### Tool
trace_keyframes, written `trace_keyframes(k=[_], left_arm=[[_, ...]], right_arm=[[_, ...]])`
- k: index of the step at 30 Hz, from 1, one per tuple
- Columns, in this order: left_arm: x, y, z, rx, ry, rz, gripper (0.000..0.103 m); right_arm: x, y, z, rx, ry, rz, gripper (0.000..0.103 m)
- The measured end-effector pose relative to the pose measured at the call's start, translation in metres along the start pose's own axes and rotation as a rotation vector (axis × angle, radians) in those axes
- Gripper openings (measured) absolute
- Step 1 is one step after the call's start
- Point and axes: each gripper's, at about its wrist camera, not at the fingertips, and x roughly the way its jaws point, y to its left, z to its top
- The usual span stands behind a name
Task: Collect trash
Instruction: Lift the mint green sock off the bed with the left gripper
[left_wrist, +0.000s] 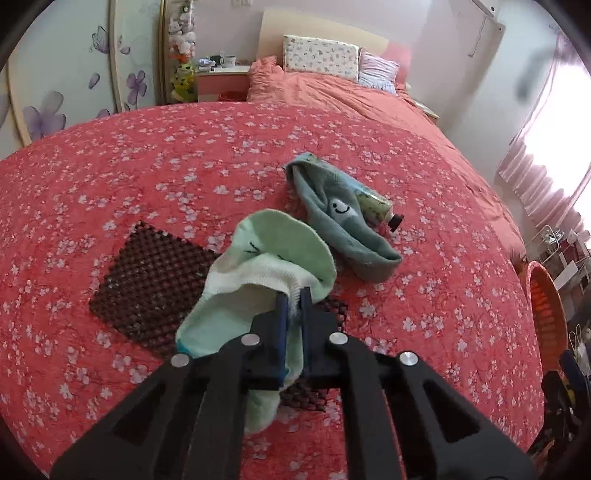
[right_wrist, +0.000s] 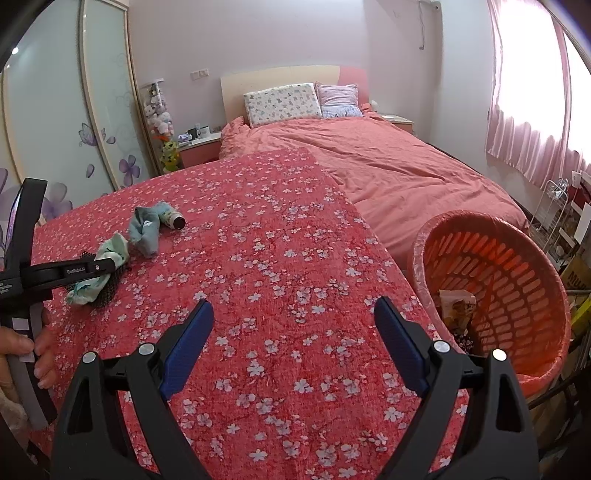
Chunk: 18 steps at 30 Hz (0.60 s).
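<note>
Item count: two socks, one tube, one dark mesh mat, one orange basket, two grippers.

Left gripper (left_wrist: 294, 293): the jaws are pressed together on the cuff edge of the light green sock (left_wrist: 258, 280), and a thin fold of white knit shows between the blue pads (left_wrist: 281, 314). The sock body bulges to the left of and beyond the fingertips; its toe end hangs below the jaws toward the camera. The gripper points downward at the floral red bedspread (left_wrist: 147, 166). The dark mesh mat (left_wrist: 147, 280) lies flat directly under and to the left of the fingertips, partly covered by the sock. Beyond the fingertips and slightly right lies the grey-blue sock (left_wrist: 343, 225), which bears a smiley face. The tube (left_wrist: 380, 210), with a dark cap, touches that sock along its right side and is partly tucked under it.

In the right wrist view, a hand (right_wrist: 29, 350) grips the handle of the left gripper at the left frame edge.

Right gripper (right_wrist: 293, 332): the jaws are spread wide, nothing is between the blue pads (right_wrist: 188, 350), and they touch nothing. The gripper points downward over bare bedspread. The orange basket (right_wrist: 517, 280), lined with a clear bag, stands just right of the right finger, off the bed edge. It contains some wrapper scraps. Both socks, the mat and the tube lie well apart to the far left of this gripper.

Farthest from both grippers: pillows and headboard.
</note>
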Motion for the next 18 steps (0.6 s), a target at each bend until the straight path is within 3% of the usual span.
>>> trace_keyframes(k=[9, 18], left_arm=[[-0.038, 0.017, 0.005, -0.011, -0.084, -0.020, 0.006], [-0.066, 0.073, 0.004, -0.073, -0.109, 0.056, 0.006]], right_arm=[[-0.002, 0.002, 0.002, -0.003, -0.008, 0.008, 0.088], [0.007, 0.034, 0.004, -0.031, 0.013, 0.082, 0.088]])
